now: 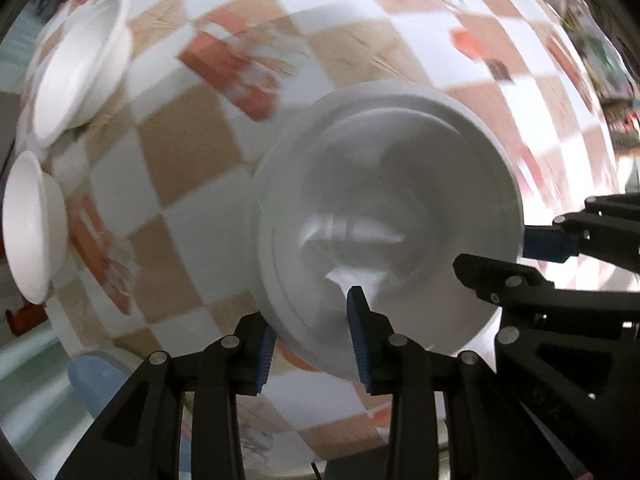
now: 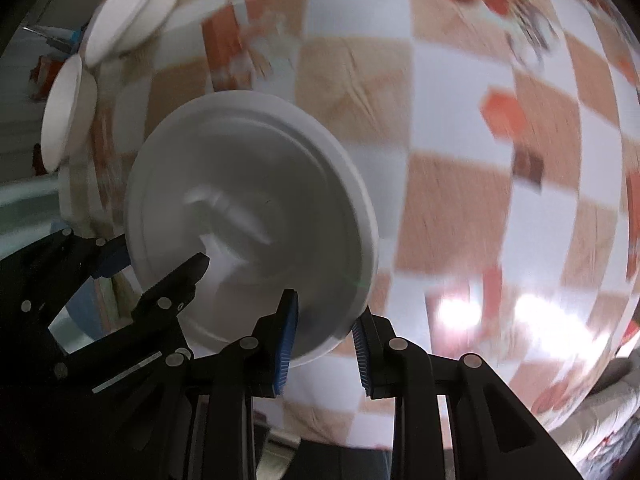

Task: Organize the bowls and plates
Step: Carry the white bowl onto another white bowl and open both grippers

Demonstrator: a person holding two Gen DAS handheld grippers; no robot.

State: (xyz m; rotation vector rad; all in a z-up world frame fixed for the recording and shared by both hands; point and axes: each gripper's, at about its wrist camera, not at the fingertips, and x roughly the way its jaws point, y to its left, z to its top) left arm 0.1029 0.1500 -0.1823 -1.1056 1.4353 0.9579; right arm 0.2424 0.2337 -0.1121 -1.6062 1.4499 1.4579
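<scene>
**Both grippers clamp one white plate over the checked cloth**

A white plate point(image 1: 384, 220) sits between the two hand-held tools, above a tablecloth point(image 1: 192, 152) of white and tan squares with orange-red prints. The left gripper point(image 1: 312, 336) pinches the plate's near rim: one blue pad lies under the edge, the other rests on the plate's inner face. The right gripper point(image 2: 324, 340) bites the rim at another point, one pad inside the plate and one outside, its jaws closed on the edge. In the left wrist view the right tool reaches in from the right side. Two white bowls point(image 1: 80, 72) point(image 1: 34, 224) rest near each other on the cloth, well apart from the plate, toward its far left.
</scene>
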